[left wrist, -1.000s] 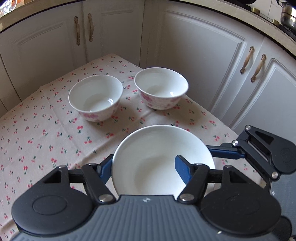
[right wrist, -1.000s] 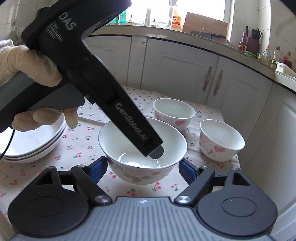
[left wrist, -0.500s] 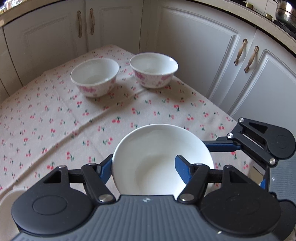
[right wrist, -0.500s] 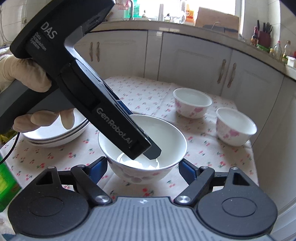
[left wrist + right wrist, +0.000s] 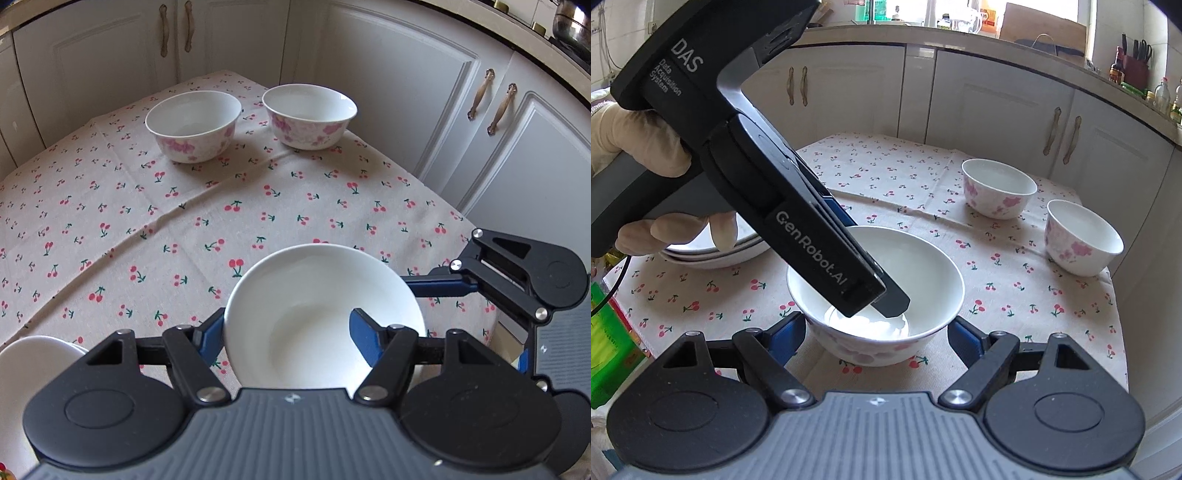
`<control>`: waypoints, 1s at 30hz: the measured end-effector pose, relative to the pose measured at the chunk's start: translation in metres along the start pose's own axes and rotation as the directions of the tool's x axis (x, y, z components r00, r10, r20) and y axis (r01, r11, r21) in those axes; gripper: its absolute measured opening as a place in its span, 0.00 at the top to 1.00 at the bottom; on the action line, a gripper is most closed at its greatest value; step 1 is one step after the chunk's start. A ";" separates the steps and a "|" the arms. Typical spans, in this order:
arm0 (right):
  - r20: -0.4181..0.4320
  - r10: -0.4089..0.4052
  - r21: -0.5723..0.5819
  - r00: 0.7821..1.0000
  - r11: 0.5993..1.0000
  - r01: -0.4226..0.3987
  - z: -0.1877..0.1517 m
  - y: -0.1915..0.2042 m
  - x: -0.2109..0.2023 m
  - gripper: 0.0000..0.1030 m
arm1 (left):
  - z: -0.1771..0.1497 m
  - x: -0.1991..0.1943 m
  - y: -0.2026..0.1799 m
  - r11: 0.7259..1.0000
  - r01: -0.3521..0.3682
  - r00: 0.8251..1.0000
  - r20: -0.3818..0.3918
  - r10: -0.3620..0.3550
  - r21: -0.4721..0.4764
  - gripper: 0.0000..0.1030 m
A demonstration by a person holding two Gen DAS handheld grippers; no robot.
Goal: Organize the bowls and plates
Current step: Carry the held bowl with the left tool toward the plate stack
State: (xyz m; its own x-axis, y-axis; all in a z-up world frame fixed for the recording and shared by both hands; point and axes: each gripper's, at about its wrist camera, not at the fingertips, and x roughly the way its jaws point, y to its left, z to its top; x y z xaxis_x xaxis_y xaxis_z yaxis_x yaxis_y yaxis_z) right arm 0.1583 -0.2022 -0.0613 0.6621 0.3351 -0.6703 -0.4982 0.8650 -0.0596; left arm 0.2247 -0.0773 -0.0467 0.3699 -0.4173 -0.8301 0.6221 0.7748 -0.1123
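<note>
bowls: three; left tongs [image 5: 288,332] clamp one bowl [image 5: 321,314] by its wall; right tongs [image 5: 875,336] gape around it

Home kitchen, white cabinets [image 5: 1004,107], cluttered countertop [image 5: 960,31], cherry-print tablecloth [image 5: 258,206]

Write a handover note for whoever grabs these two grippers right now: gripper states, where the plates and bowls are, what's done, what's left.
Left gripper: one finger inside the near bowl, one outside its rim; grip unclear.
Right gripper: jaws wide, flanking that bowl; contact unclear.
Far-left bowl and far-right bowl stand apart at the tablecloth's far end.
Done: plates sit in one stack.
Left: probably nesting the three bowls.
</note>
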 end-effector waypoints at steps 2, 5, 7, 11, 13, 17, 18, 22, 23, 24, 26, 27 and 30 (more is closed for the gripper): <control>-0.006 0.002 0.000 1.000 1.000 -0.002 -0.001 0.001 0.000 0.15 | -0.001 -0.001 -0.001 1.000 0.002 1.000 0.001 -0.002 0.001 0.33; -0.011 0.004 -0.006 1.000 1.000 -0.004 -0.001 0.003 -0.001 0.15 | -0.002 -0.003 -0.001 1.000 0.001 1.000 0.000 -0.001 0.004 0.33; -0.012 0.009 -0.006 1.000 1.000 -0.009 -0.001 0.004 -0.002 0.15 | -0.004 -0.004 -0.001 1.000 0.002 1.000 -0.001 -0.002 0.000 0.33; -0.015 0.014 -0.012 1.000 1.000 -0.014 -0.002 0.006 -0.002 0.15 | -0.007 -0.006 -0.002 1.000 -0.003 1.000 0.006 0.003 0.007 0.33; -0.015 0.013 -0.009 1.000 1.000 -0.013 -0.002 0.006 -0.002 0.15 | -0.006 -0.007 -0.002 1.000 0.000 1.000 0.012 0.000 0.001 0.33; -0.015 0.011 -0.006 1.000 1.000 -0.012 -0.001 0.005 -0.001 0.15 | -0.006 -0.006 -0.001 1.000 0.002 1.000 0.007 -0.002 -0.001 0.33; -0.019 0.013 -0.008 1.000 1.000 -0.013 -0.001 0.005 0.000 0.15 | -0.007 -0.006 -0.001 1.000 0.003 1.000 0.006 -0.003 0.001 0.32; -0.018 0.013 -0.010 1.000 1.000 -0.013 -0.002 0.006 0.000 0.15 | -0.008 -0.006 -0.001 1.000 0.016 1.000 0.011 -0.016 -0.002 0.28; -0.017 0.016 -0.007 1.000 1.000 -0.016 -0.001 0.006 0.000 0.15 | -0.008 -0.005 -0.001 1.000 0.019 1.000 0.010 -0.019 -0.002 0.25; -0.017 0.020 -0.004 1.000 1.000 -0.020 -0.001 0.006 0.000 0.14 | -0.008 -0.005 0.000 1.000 0.022 1.000 0.009 -0.022 -0.003 0.25; -0.013 0.040 0.010 0.999 0.999 -0.040 -0.001 0.004 -0.001 0.05 | -0.008 -0.005 -0.001 1.000 0.028 1.000 0.012 -0.028 0.004 0.23; -0.003 0.042 0.015 0.999 0.999 -0.042 -0.001 0.004 -0.003 0.00 | -0.008 -0.007 -0.002 1.000 0.025 1.000 0.018 -0.026 0.007 0.23; 0.030 0.047 0.016 0.998 0.999 -0.048 0.001 0.004 -0.010 0.00 | -0.007 -0.013 -0.001 1.000 0.027 0.999 0.039 -0.028 0.009 0.20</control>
State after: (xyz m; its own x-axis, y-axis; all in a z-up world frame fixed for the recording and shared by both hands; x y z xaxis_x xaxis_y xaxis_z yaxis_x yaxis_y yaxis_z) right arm 0.1502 -0.2022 -0.0543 0.6545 0.3867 -0.6497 -0.5204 0.8538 -0.0161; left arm 0.2141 -0.0696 -0.0392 0.3791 -0.4565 -0.8049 0.6381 0.7589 -0.1299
